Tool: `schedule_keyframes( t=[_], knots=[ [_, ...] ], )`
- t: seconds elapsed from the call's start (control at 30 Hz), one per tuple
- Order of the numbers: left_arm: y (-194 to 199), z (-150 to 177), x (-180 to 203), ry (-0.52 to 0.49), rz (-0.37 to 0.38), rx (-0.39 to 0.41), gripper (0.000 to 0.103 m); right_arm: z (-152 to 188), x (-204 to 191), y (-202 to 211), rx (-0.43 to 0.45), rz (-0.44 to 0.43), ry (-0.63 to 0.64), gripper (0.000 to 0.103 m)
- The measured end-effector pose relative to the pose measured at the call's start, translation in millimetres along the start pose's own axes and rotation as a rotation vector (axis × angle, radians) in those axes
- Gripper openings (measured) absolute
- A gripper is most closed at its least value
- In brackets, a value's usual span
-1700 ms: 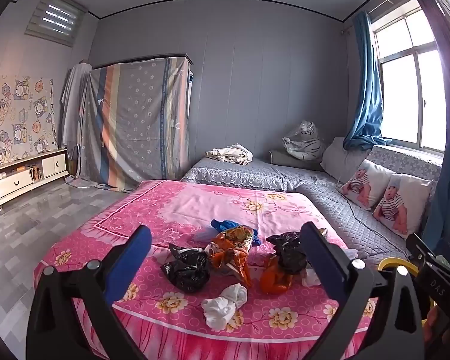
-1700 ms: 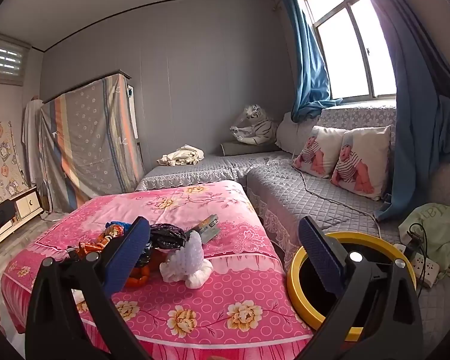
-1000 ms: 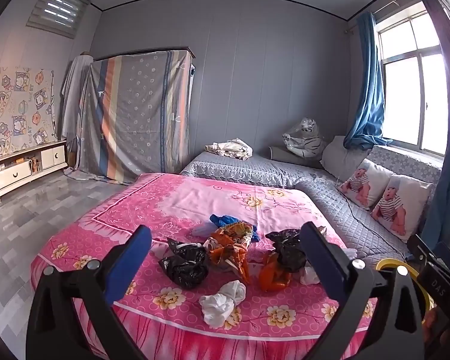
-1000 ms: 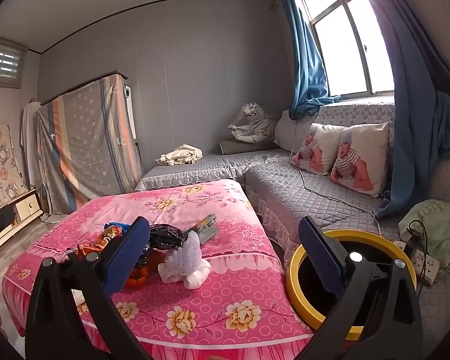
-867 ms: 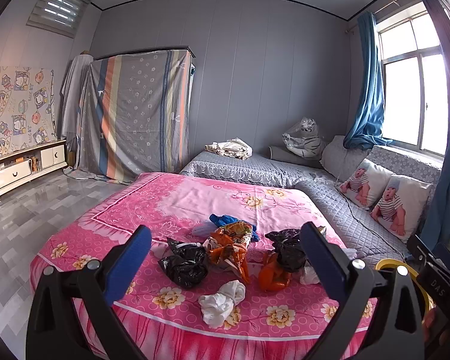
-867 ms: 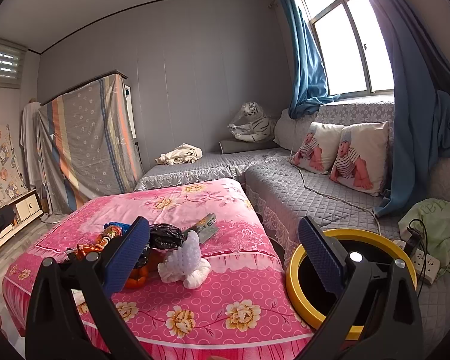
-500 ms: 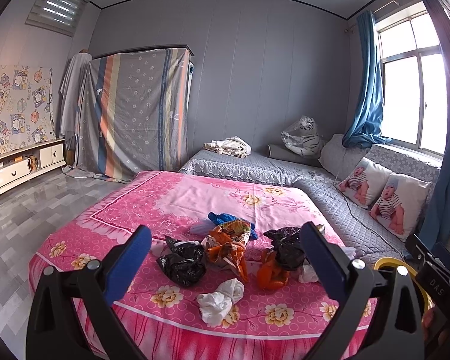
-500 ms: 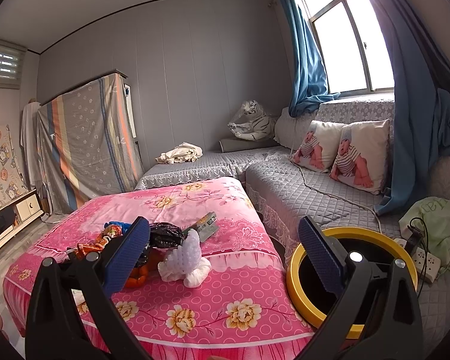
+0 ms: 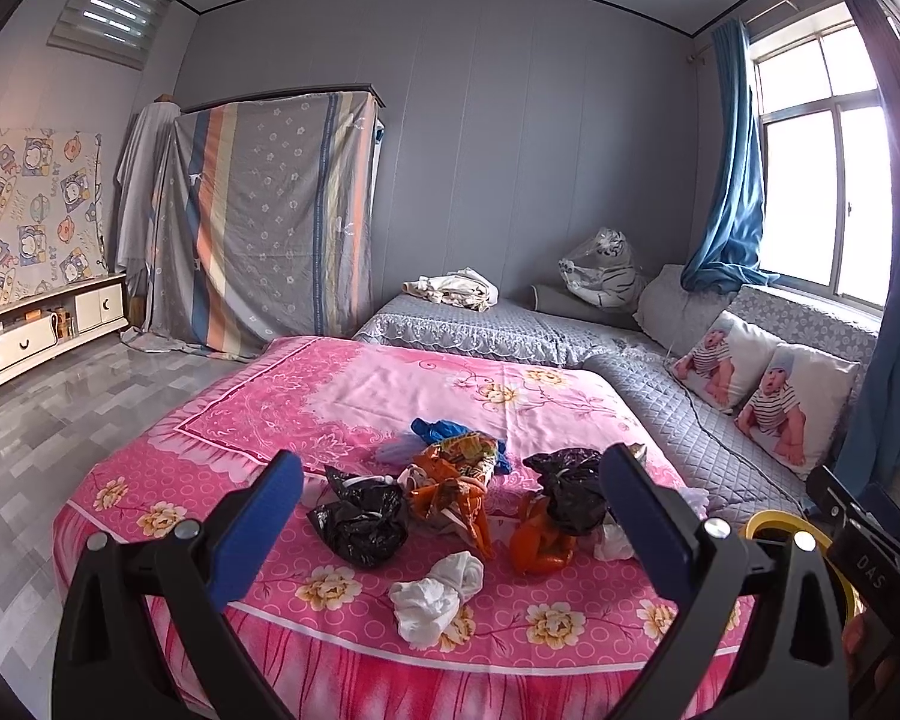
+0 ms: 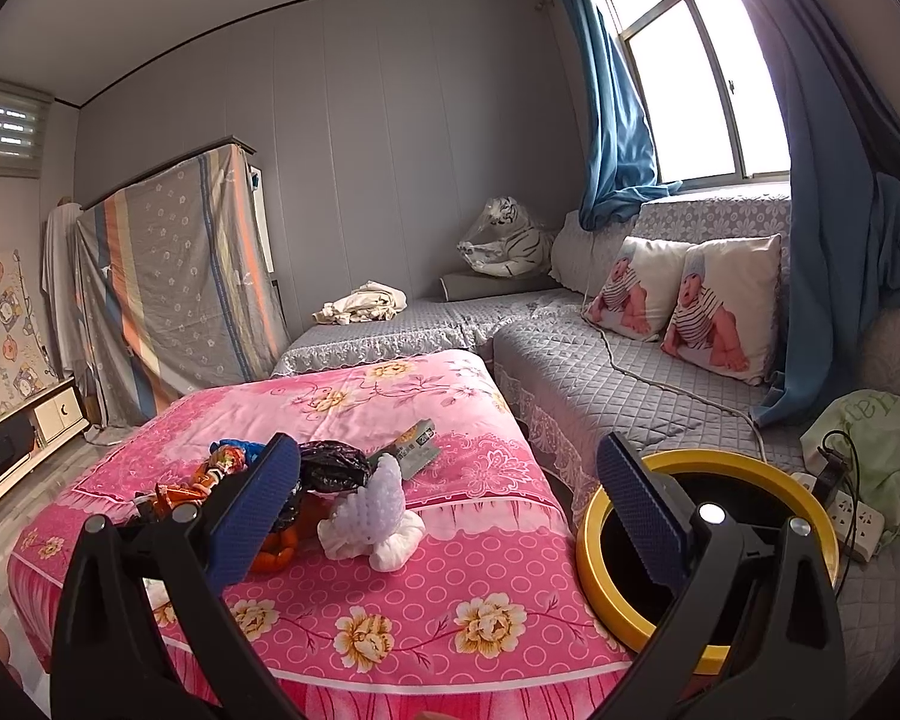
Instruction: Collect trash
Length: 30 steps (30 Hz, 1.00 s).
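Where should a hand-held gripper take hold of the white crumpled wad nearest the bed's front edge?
Probably the white crumpled wad's raised upper knot, coming down from above: it lies apart from the other trash on the pink bedspread, so open jaws can straddle it.

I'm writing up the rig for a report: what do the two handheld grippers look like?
Both look alike. The left gripper and the right gripper each have two black angular plastic arms with silver screw heads, ending in flat blue pads with a fine ribbed texture. In the left wrist view, the right unit's black body shows at the edge, marked "DAS" in white. No cables or sleeves show.
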<state>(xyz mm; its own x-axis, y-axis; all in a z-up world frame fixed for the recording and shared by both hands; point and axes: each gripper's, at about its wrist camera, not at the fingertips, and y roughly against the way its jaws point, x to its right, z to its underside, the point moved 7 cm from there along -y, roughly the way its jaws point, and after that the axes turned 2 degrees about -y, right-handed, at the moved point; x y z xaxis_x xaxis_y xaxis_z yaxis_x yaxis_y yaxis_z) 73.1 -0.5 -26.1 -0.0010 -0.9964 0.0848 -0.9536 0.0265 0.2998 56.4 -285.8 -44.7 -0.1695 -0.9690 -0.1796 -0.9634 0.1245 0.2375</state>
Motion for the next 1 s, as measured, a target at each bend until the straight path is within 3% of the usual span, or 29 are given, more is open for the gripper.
schedule_keyframes(
  t=[1.0],
  knots=[
    [-2.4,4.8,0.6,0.005,0.01,-0.021,0.096,2.7,1.2,-0.5,-0.013,0.001,-0.01,0.095]
  ],
)
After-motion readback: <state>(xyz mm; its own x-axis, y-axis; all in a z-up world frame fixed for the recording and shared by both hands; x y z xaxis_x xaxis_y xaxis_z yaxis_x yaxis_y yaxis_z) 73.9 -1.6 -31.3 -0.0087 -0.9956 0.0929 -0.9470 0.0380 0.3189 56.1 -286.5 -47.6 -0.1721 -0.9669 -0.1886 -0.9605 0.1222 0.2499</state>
